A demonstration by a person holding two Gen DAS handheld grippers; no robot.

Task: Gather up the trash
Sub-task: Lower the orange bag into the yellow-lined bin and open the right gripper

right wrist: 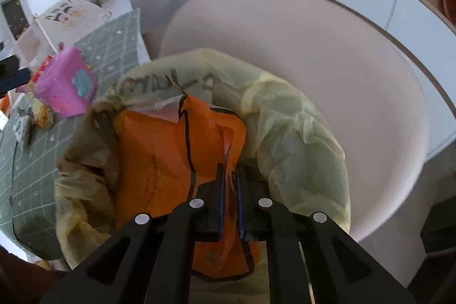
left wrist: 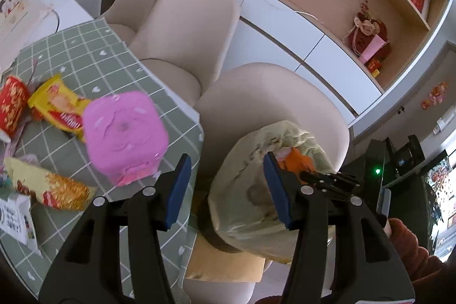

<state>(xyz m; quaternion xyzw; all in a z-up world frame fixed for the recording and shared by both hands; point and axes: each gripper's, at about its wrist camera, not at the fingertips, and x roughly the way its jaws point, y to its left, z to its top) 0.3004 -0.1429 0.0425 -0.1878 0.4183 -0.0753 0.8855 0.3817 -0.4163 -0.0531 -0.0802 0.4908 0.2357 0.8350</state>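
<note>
— Orange plastic, was that what the right tool (right wrist: 230, 184) had?

— Yes. Its blue pads were pressed together on a fold of an orange wrapper (right wrist: 159, 161), which hung inside the mouth of the pale yellow-green trash bag (right wrist: 299, 133). The bag stood just beside the desk's (left wrist: 114, 53) right edge, in front of a beige chair (right wrist: 327, 53).

— And the left tool (left wrist: 228, 187)?

— Its fingers stood apart with nothing between them, out past the desk's corner and near the bag. A pink packet (left wrist: 125, 133), blurred, showed to its left over the green checked cloth.

— What lay on the desk?

— A yellow-and-red snack bag (left wrist: 58, 107) and a red cup (left wrist: 12, 104) at the far left, another yellow wrapper (left wrist: 51, 187) nearer, and a white printed carton (left wrist: 17, 221) at the near left edge.
</note>
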